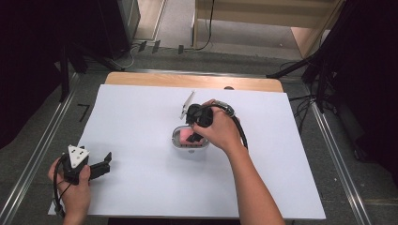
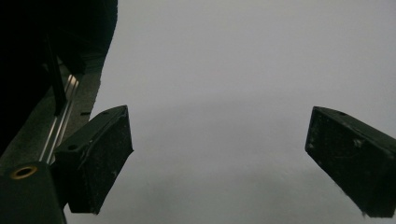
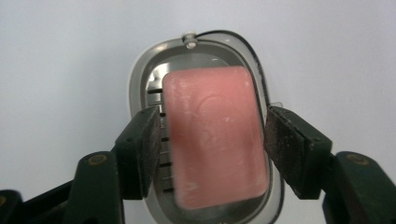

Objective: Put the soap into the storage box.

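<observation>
White matte table [image 1: 141, 187]: right claw [image 3: 210, 140] clamps smooth pink soap bar [image 3: 215, 135]; left claw [image 2: 219, 154] spread wide

Even overhead light; gripper views dim, blurred.

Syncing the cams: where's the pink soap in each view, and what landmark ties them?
High view: soap at table centre, in the soap dish, partly under the right gripper.
Left gripper view: not in it; open jaws over the white table.
Right gripper view: soap mid-frame, between that gripper's jaws, over the dish.
Shared landmark: the white table top.
</observation>
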Tool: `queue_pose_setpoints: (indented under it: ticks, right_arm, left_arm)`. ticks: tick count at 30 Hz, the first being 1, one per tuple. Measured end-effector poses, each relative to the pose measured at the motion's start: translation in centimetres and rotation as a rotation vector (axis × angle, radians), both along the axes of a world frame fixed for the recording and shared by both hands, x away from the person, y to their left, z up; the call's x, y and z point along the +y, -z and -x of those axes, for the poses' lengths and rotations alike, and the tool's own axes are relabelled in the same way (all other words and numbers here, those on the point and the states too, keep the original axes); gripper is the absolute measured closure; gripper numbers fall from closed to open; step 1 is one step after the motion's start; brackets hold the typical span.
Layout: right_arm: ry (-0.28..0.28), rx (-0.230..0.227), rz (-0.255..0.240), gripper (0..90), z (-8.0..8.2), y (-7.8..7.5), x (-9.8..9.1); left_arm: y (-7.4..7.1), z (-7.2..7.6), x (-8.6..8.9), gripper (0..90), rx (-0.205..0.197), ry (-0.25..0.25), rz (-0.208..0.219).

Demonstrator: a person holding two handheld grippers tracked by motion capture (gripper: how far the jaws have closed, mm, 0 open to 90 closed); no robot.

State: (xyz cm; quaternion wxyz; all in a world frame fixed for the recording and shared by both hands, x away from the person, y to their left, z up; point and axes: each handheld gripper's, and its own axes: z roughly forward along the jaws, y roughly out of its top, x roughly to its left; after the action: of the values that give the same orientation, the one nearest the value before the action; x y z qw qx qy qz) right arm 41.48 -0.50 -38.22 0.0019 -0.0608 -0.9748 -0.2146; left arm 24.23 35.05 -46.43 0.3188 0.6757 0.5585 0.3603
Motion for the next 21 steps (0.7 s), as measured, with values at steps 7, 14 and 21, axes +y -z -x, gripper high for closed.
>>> queue_pose_setpoints:
  ticks: [7,14,21]
  right_arm:
    - [0.052,-0.014,-0.021,29.6,0.6,-0.2,-1.6]
    - [0.173,-0.017,-0.132,16.9,0.8,0.6,-5.5]
    - [0.282,-0.015,-0.153,16.3,1.5,1.6,-9.5]
  left_arm:
    - [0.0,0.0,0.0,8.0,0.0,-0.001,-0.003]
    - [0.0,0.0,-0.1,8.0,0.0,-0.002,-0.008]
    - [0.0,0.0,-0.1,8.0,0.003,0.0,-0.012]
